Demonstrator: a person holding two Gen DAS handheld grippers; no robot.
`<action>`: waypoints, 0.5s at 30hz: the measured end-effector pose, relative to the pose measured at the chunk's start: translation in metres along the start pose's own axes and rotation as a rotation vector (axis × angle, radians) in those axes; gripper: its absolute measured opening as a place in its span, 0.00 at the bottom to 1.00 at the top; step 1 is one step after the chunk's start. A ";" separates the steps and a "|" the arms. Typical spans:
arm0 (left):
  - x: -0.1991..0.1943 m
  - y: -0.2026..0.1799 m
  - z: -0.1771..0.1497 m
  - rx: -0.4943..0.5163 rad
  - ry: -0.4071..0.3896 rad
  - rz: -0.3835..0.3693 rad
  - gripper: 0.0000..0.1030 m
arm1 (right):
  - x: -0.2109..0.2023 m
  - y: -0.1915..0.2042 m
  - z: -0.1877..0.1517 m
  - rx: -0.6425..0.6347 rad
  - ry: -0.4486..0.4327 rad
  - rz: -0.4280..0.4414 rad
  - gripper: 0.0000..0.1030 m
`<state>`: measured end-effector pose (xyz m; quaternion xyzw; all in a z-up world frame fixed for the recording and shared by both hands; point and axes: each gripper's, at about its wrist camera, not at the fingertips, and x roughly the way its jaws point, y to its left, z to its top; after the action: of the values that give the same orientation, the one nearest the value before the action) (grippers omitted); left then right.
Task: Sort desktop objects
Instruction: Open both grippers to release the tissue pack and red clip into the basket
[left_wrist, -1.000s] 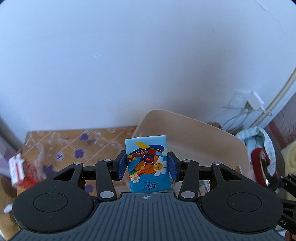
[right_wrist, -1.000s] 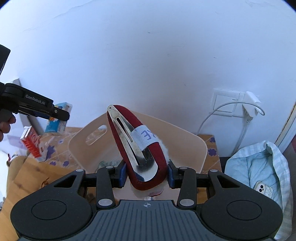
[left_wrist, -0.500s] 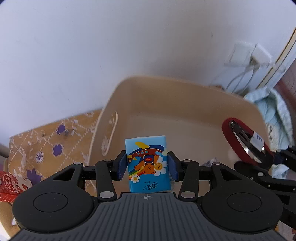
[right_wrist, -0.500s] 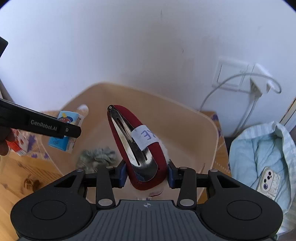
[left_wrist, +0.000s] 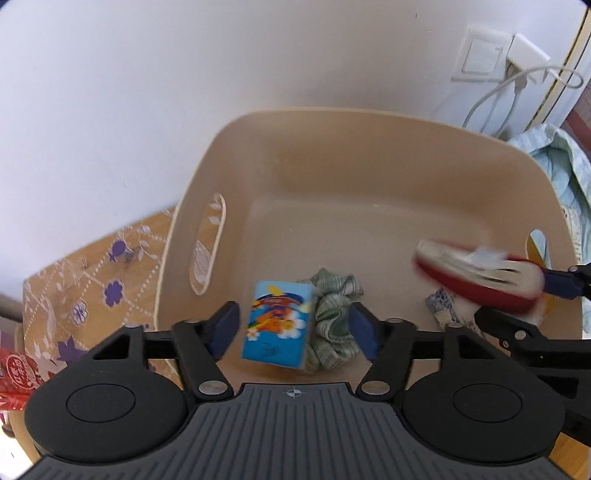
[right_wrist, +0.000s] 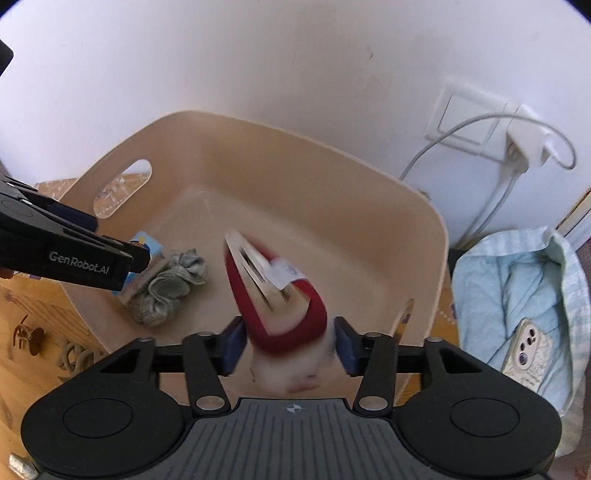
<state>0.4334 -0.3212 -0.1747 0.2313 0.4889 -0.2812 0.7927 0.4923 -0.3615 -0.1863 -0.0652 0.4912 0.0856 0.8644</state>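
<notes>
Both grippers hang over a beige plastic bin (left_wrist: 332, 110) (right_wrist: 295, 129). My left gripper (left_wrist: 294, 330) has its jaws opening. A blue cartoon tissue pack (left_wrist: 277, 325) sits loose and tilted between them, clear of both pads, beside a green scrunchie (left_wrist: 332, 317) on the bin floor. My right gripper (right_wrist: 290, 347) is opening too. A large red hair clip (right_wrist: 284, 306) with a white label is blurred between its pads, with small gaps on both sides. In the left wrist view the clip (left_wrist: 480, 273) shows at the bin's right end.
A floral tablecloth (left_wrist: 92, 280) and a red snack packet (left_wrist: 14, 373) lie left of the bin. Behind it is a white wall with a socket and charger (right_wrist: 517, 144). To the right, a phone (right_wrist: 524, 347) lies on a light-blue cloth (right_wrist: 517, 280). Hair ties (right_wrist: 74, 358) rest on the wooden tabletop.
Both grippers came down over the bin and tipped further downward. Both pairs of jaws spread apart, letting go of the tissue pack and the red hair clip, which now drop.
</notes>
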 end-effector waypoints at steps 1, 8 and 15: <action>-0.002 0.002 0.000 -0.004 -0.007 -0.006 0.68 | -0.003 -0.001 0.000 -0.002 -0.011 -0.002 0.68; -0.021 0.012 -0.002 -0.007 -0.051 -0.020 0.69 | -0.026 0.000 -0.002 0.021 -0.094 0.010 0.87; -0.048 0.031 -0.010 -0.004 -0.085 -0.012 0.69 | -0.051 0.006 -0.007 0.066 -0.153 0.040 0.93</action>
<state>0.4308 -0.2814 -0.1325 0.2145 0.4568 -0.2945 0.8115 0.4596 -0.3611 -0.1459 -0.0201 0.4277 0.0916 0.8991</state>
